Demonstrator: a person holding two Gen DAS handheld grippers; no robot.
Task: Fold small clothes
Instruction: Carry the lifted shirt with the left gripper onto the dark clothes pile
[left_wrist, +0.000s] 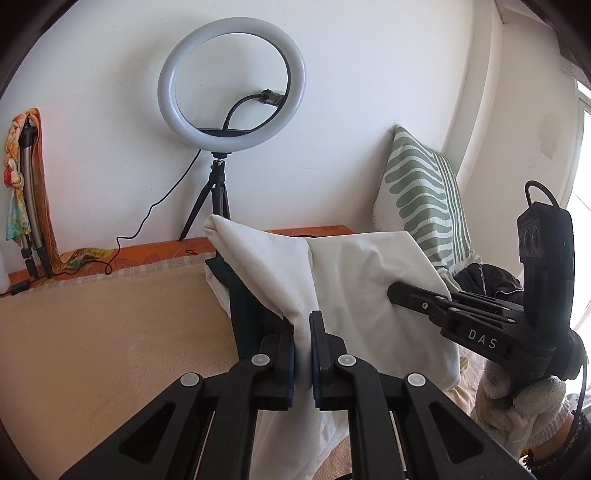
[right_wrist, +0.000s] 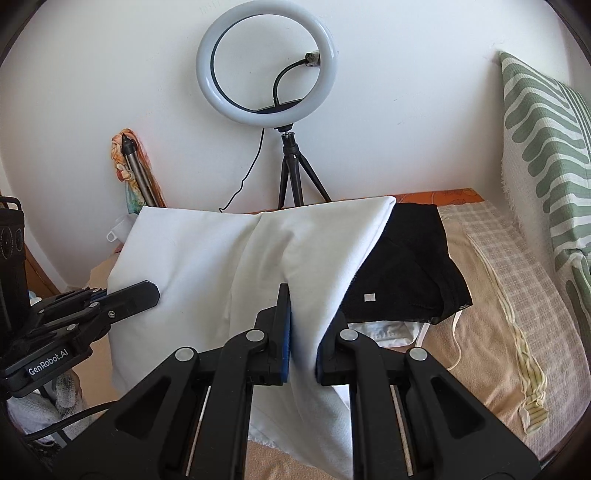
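Observation:
A white garment (left_wrist: 354, 280) hangs lifted above the beige bed cover, held by both grippers. My left gripper (left_wrist: 302, 332) is shut on a fold of the white garment near its lower middle. My right gripper (right_wrist: 306, 317) is shut on another fold of the same white garment (right_wrist: 229, 258). The right gripper also shows in the left wrist view (left_wrist: 399, 291), pressed against the cloth from the right. The left gripper shows in the right wrist view (right_wrist: 147, 291) at the cloth's left side.
A black garment (right_wrist: 406, 273) lies on the bed over other white cloth, behind and right of the held garment. A ring light on a tripod (left_wrist: 231, 85) stands at the wall. A green-striped pillow (left_wrist: 421, 192) leans right. The beige bed cover (left_wrist: 110, 339) spreads left.

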